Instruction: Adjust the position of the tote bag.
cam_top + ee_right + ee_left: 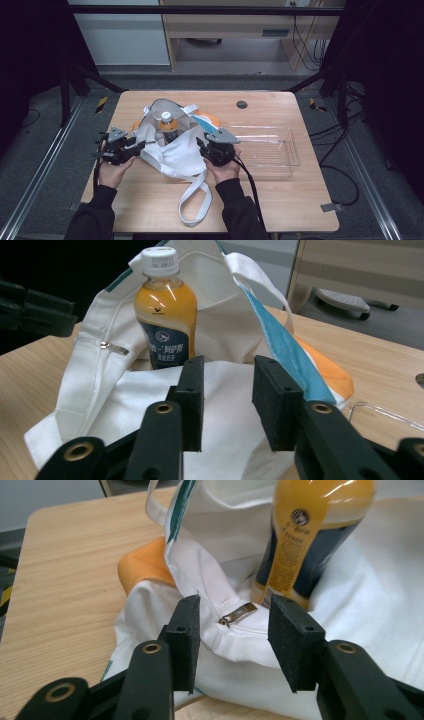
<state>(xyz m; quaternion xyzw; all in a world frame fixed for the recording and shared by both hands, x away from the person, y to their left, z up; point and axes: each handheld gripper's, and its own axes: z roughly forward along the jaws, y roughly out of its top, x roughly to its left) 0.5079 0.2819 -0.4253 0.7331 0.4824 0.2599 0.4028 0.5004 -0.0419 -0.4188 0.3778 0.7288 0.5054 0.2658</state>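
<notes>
In the high view, a white tote bag (175, 147) is lying on the wooden table (280, 200), its mouth gaping and its long strap trailing toward the near edge, with an orange-drink bottle (169, 126) standing upright inside it. The left gripper (136, 146) is sitting at the bag's left edge and the right gripper (200, 143) at its right edge, each held in one of the person's hands, while a clear plastic tray (280, 150) is resting just beside the right gripper on the table's right half. In the left gripper view, the two black jaws are standing apart and gripping nothing, hovering over a fold of the bag's white cloth (380, 605); a small metal zipper pull (239, 614) is lying on the seam between them, and the bottle (310, 535) is rising just behind it, with an orange panel of the bag (142, 567) showing to the left. In the right gripper view, the jaws are likewise standing open with only white fabric (225, 405) lying between and beyond them; the capped bottle (165, 315) is standing upright within the bag's opening, the zipper pull (114, 348) is showing on the rim to its left, and a blue and orange side of the bag (300, 357) is sloping down at the right.
</notes>
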